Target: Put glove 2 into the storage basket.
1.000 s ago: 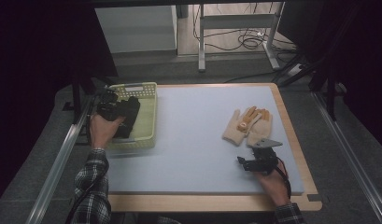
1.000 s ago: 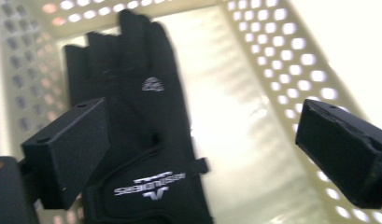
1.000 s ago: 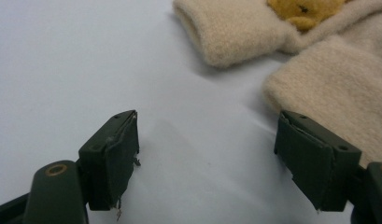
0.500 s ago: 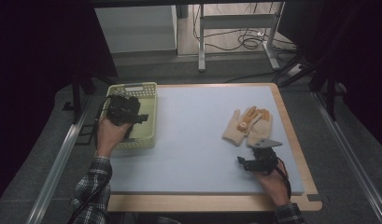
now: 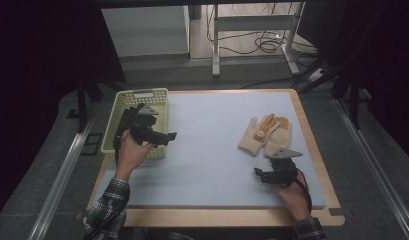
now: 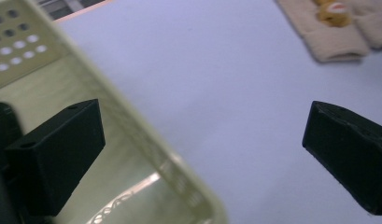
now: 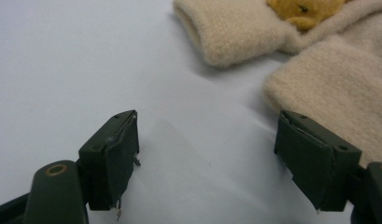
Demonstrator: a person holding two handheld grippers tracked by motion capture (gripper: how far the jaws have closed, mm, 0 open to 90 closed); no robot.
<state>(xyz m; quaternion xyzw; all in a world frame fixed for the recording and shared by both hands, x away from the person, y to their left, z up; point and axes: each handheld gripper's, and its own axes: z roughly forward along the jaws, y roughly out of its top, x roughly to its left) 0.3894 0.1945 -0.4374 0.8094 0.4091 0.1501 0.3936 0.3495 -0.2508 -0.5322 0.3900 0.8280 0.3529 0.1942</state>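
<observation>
Now left gripper (image 5: 162,136) swung from basket (image 5: 123,102) toward gloves (image 5: 266,134), jaws apart; right gripper (image 5: 259,175) unmoved, jaws apart.

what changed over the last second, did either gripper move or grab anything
The left gripper swung out of the basket toward the table's middle; its open, empty jaws now straddle the basket's near wall, pointing at the gloves. Nothing was taken or let go. The right gripper stayed put just short of the gloves, jaws open, and the gloves and basket did not move.
</observation>
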